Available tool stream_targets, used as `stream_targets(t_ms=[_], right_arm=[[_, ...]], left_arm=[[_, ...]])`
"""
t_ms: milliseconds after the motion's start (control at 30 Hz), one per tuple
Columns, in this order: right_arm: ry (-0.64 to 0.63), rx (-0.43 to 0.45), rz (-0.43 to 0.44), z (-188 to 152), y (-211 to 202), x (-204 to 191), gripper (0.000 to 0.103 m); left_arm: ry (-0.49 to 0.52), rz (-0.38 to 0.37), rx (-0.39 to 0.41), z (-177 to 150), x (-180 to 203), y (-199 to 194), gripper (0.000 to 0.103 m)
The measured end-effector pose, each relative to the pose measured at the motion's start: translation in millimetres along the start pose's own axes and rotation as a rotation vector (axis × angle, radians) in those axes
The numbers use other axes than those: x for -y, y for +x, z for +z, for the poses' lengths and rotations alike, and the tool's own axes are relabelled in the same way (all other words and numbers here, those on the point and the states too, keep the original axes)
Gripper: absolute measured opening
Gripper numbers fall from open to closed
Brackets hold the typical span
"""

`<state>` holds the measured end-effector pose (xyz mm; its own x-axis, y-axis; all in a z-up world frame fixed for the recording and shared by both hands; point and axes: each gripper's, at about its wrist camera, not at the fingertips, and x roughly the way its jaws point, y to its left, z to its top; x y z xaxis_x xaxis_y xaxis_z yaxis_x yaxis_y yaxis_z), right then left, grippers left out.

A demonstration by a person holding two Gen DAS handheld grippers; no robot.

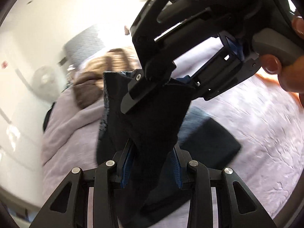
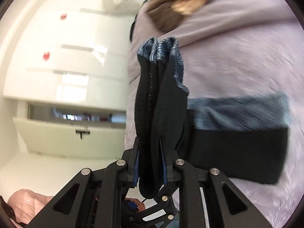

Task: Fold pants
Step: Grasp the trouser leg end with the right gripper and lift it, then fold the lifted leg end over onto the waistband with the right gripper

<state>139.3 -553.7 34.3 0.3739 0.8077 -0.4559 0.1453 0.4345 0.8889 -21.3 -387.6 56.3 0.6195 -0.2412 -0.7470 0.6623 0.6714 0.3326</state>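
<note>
Both claws are clamped on the dark pants (image 1: 150,117), which hang in the air above the bed (image 1: 256,114). The left claw (image 1: 152,163) pinches a thick bunch of the cloth between its blue pads, narrow. The right claw (image 2: 150,163) grips folded layers, a blue patterned lining showing at their top edge. In the left wrist view the right claw's fingertips are buried in the fabric, and a hand (image 1: 285,70) on its handle is cut off by the frame. A folded dark garment (image 2: 237,142) lies on the lilac bedcover. A brown pillow (image 2: 178,5) near the bed's far end is smeared by blur.
</note>
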Motion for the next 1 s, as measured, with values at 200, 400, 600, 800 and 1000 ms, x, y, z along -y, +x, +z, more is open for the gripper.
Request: stream_targets(t_ms=[200, 400, 600, 800, 1000], right_arm=[[0.12, 0.048, -0.01, -16.3, -17.8, 94.7, 0.02], [0.199, 0.066, -0.018, -33.2, 4.2, 150.9, 0.02], [0.184, 0.081, -0.15, -40.3, -7.4, 146.9, 0.028], [0.095, 0.11, -0.411, -42.3, -30.7, 112.7, 0.03], [-0.065, 0.162, -0.451, -2.1, -15.0, 70.0, 0.03]], left_arm=[[0.14, -0.052, -0.077, -11.1, 73.1, 39.3, 0.037], [0.184, -0.061, -0.158, -29.7, 90.9, 58.7, 0.048], [0.094, -0.151, -0.181, -34.8, 58.8, 35.9, 0.061], [-0.22, -0.041, -0.234, -30.9, -49.8, 35.7, 0.081], [-0.553, 0.073, -0.363, -41.2, -150.5, 97.0, 0.081]])
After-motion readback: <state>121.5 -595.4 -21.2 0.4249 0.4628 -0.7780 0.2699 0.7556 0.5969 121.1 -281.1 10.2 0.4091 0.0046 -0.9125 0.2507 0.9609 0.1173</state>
